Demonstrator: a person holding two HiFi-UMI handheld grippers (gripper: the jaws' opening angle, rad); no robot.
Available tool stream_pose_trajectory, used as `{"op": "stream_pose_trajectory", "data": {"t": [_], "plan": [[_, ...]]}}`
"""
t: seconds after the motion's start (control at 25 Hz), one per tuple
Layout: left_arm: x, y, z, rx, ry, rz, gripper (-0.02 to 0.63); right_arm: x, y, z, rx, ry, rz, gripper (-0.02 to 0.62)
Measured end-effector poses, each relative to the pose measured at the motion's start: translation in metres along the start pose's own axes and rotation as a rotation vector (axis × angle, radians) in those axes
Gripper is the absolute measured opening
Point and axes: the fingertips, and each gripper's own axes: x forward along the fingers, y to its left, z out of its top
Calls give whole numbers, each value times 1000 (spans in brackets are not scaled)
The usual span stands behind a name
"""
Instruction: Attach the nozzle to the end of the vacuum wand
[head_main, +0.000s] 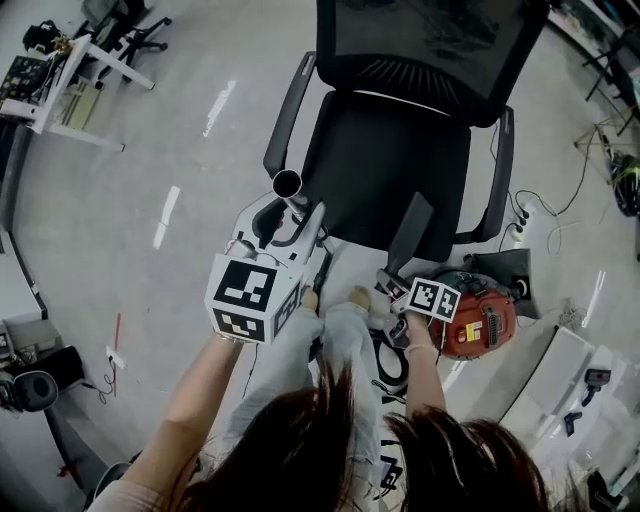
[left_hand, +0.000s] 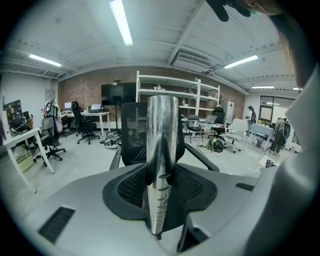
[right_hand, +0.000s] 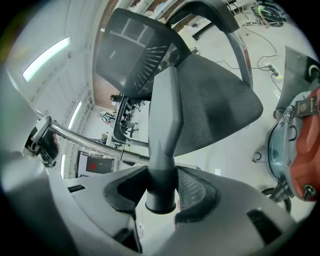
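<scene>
L gripper (left_hand: 160, 187) clamps chrome wand (left_hand: 162, 135), R gripper (right_hand: 161, 186) clamps dark nozzle (right_hand: 166, 112), tips apart, by chair (head_main: 390, 165).

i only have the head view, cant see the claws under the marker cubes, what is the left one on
Observer: The left gripper view shows the left claw shut on the shiny metal vacuum wand.
Operator: and the right
Observer: The right claw is shut on the dark grey nozzle, near its round collar.
Operator: which way is the collar facing
Observer: Back toward the gripper body; the flat tip points away, toward the office chair.
</scene>
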Motion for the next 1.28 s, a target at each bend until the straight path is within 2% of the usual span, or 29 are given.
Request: {"op": "stream_pose_trajectory", "data": {"t": [1.28], "plan": [[-27,-19,6,52,77,-93,153,-74,112,-24,-31,-65,25,186]]}}
